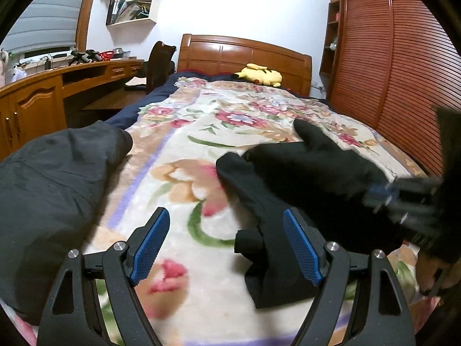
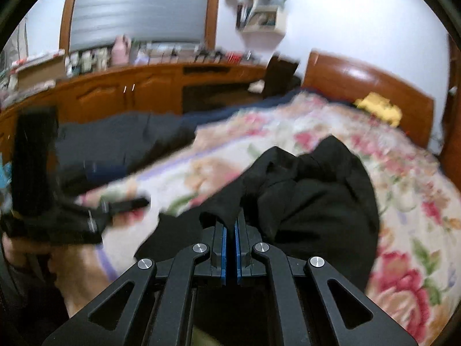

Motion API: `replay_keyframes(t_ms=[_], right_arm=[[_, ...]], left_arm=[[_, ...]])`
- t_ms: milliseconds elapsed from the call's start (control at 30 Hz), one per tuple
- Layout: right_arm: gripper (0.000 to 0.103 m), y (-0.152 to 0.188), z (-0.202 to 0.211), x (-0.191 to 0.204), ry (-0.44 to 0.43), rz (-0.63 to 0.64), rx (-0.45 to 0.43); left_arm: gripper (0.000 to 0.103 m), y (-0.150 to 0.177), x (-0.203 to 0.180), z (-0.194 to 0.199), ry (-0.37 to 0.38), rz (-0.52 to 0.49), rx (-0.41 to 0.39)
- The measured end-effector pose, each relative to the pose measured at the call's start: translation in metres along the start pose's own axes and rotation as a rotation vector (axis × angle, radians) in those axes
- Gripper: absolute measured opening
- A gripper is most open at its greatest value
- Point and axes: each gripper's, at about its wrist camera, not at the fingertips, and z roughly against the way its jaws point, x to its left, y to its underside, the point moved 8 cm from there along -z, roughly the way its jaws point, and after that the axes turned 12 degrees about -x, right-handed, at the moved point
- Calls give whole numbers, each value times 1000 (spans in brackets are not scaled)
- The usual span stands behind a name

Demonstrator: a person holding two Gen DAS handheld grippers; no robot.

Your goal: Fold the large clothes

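On the bed (image 1: 161,178), over a floral blanket (image 1: 230,121), a black garment (image 1: 288,173) lies in a crumpled heap toward the right side, one end of it reaching up the bed and another draping down near the lower edge of the left wrist view. Left of it, a second dark grey garment (image 1: 52,178) is spread across the blanket's left edge, well apart from the black one.

The left gripper (image 1: 226,248) hovers above the blanket with its blue-padded fingers (image 1: 149,248) spread wide and nothing between them; a fold of the black garment lies just beside its right finger, whether touching I cannot tell. The right gripper (image 2: 230,230) has its fingers (image 2: 223,248) pressed nearly together, pinching a fold of the black garment (image 2: 317,196), which bunches up beyond them. In the right wrist view the left gripper (image 2: 95,207) shows as a blurred dark shape at the left, over the blanket's edge.

At the head of the bed a yellow plush toy (image 1: 260,75) rests against the wooden headboard (image 1: 245,54) (it sits well apart from both garments). A wooden bench (image 1: 57,83) with clutter runs along the left wall, and a slatted wardrobe (image 1: 403,72) stands on the right.
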Motion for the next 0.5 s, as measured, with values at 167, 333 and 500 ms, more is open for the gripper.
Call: replay_keyframes(t_ms=[167,333,500], right_arm=[[6,23,-13,-14,-16,-18,82],[10,11,1,-21,32,51,101],[20,0,18,-24,100,128,95]], left_arm=[[82,1,-1,-1,8,-4,1],[82,0,-7,-1,23,-7,-4],[82,-1,-18,-2,39,-16,-6]])
